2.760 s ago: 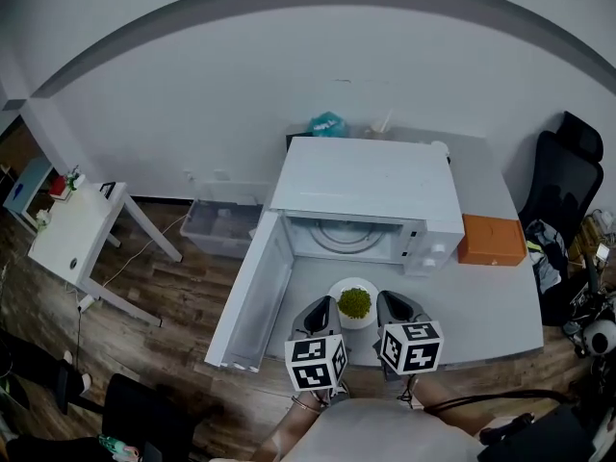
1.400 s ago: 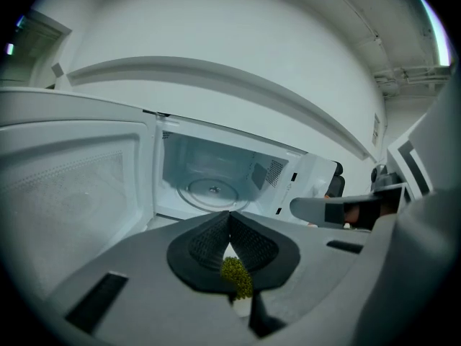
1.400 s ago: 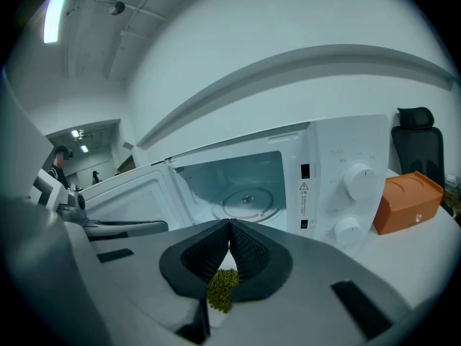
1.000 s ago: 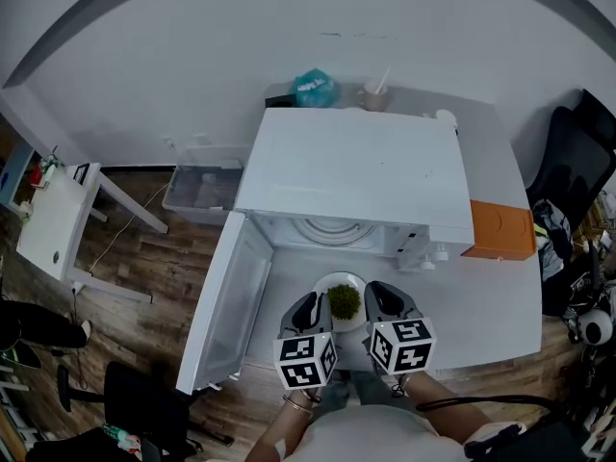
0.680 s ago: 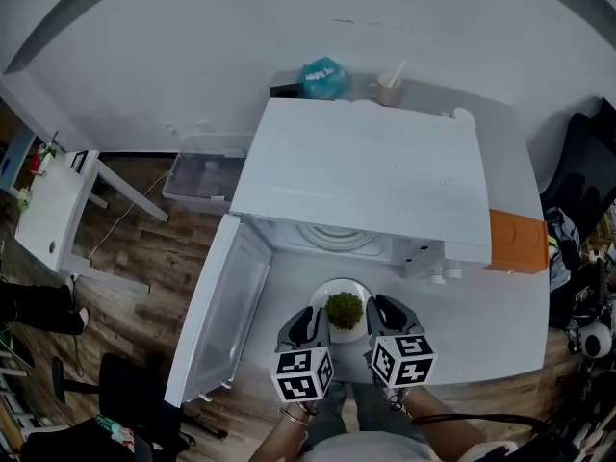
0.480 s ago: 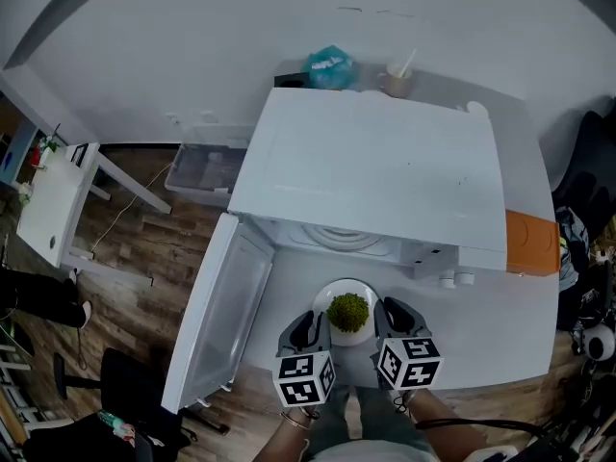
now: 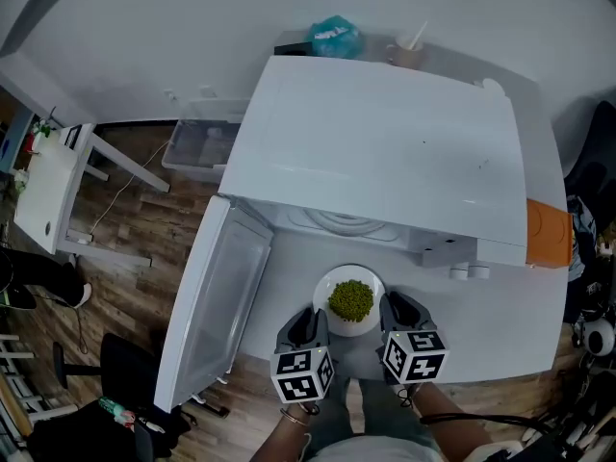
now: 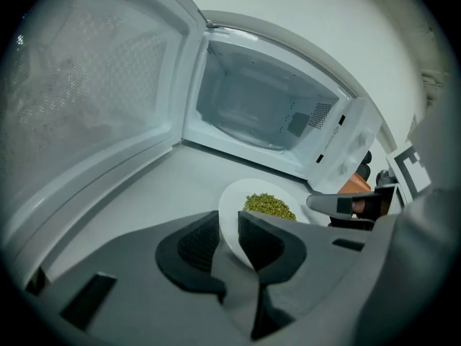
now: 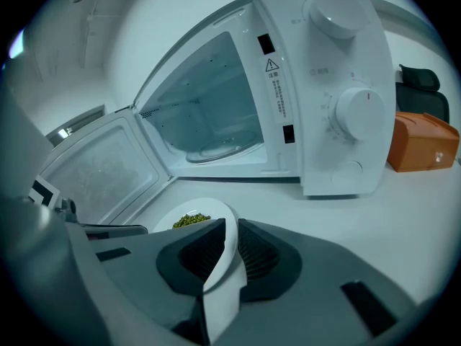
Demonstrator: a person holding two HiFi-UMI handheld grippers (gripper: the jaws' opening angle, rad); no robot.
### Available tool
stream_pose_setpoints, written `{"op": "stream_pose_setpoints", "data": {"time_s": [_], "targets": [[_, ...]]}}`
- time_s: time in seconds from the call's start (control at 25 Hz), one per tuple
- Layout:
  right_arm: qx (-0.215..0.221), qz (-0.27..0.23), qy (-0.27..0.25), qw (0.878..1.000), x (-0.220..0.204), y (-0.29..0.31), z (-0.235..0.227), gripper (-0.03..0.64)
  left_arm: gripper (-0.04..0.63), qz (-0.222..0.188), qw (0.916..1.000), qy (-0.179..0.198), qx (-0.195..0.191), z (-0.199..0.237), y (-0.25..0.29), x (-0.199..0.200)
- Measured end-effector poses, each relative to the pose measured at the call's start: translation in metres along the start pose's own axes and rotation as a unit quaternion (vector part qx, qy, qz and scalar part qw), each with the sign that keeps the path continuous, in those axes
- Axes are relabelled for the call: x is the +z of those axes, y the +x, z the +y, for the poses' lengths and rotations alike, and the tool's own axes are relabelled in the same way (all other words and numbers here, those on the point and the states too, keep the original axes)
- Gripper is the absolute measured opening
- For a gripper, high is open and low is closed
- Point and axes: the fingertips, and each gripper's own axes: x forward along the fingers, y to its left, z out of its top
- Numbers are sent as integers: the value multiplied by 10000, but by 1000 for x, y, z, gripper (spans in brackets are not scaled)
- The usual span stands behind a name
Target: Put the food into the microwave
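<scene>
A white plate [image 7: 328, 283] with a heap of green peas [image 7: 351, 299] hangs just above the table in front of the open microwave [image 7: 385, 152]. My left gripper [image 7: 310, 326] is shut on the plate's left rim [image 8: 229, 225], and my right gripper [image 7: 394, 313] is shut on its right rim [image 9: 225, 254]. The peas [image 8: 269, 206] show in the left gripper view, and the peas [image 9: 190, 221] also in the right gripper view. The microwave cavity [image 8: 263, 107] stands empty with its glass turntable [image 9: 216, 150] visible. The door [image 7: 212, 301] is swung out to the left.
The microwave's control panel with two knobs [image 9: 364, 110] is right of the cavity. An orange box [image 7: 548, 233] lies on the table [image 7: 500, 320] at the right. A teal bag [image 7: 335, 38] and a cup [image 7: 409, 54] stand behind the microwave. A clear bin [image 7: 197, 152] sits on the floor.
Both grippers stay shut on the plate. The head view has moved forward over the microwave, so the plate now sits closer to the open cavity.
</scene>
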Motion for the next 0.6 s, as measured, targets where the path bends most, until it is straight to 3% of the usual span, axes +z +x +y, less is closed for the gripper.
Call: {"op": "stream_pose_setpoints", "data": {"time_s": [0.6], "targets": [[40, 290, -12, 9996, -15, 10, -1, 43, 77, 161, 9993, -340, 60, 6, 9, -11]]}}
